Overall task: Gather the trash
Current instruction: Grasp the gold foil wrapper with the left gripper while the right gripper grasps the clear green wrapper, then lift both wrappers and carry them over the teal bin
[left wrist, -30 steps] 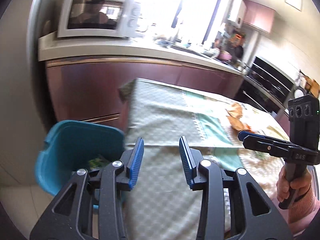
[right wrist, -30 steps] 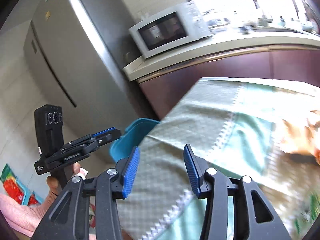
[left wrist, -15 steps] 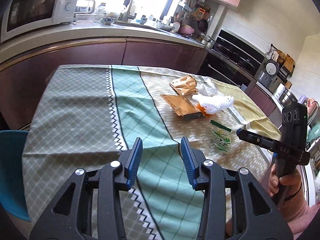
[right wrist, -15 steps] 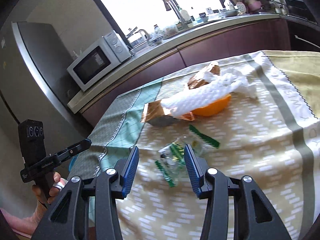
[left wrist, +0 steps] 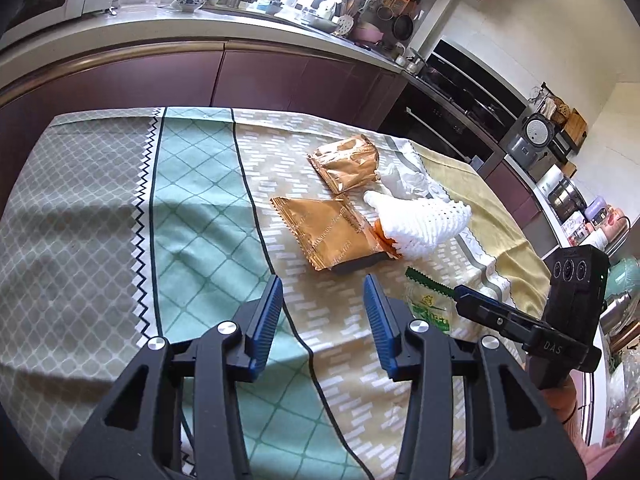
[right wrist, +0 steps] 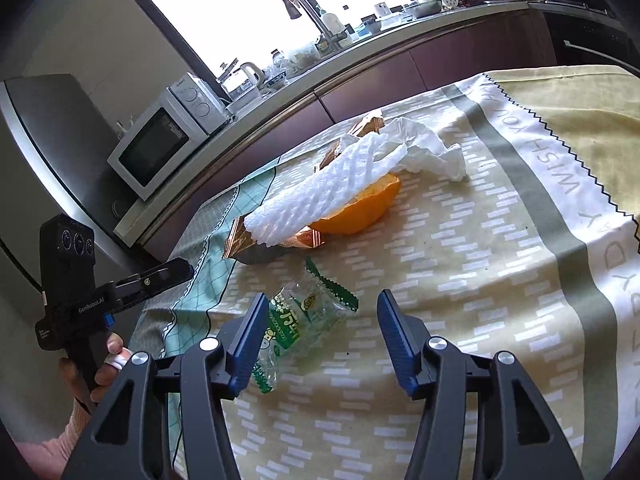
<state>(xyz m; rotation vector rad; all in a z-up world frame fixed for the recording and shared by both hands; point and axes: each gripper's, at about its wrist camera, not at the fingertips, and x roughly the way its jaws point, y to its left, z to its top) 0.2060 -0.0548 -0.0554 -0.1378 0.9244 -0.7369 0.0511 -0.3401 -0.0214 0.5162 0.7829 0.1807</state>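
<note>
Trash lies on the clothed table: a clear green-printed wrapper, two gold foil packets, a white foam net sleeve over an orange peel, and a crumpled white tissue. My right gripper is open and empty, low over the table with the green wrapper just ahead of its left finger. My left gripper is open and empty, above the cloth short of the nearer gold packet. The green wrapper also shows in the left wrist view, beside the right gripper.
The patterned tablecloth covers the whole table. A kitchen counter with a microwave, sink and dishes runs behind the table. An oven and appliances stand at the right. A fridge stands at the left.
Both grippers swung from the blue bin at the table's left end to over the table and closed in on the trash. The right gripper's jaws have opened wider around the green wrapper.
</note>
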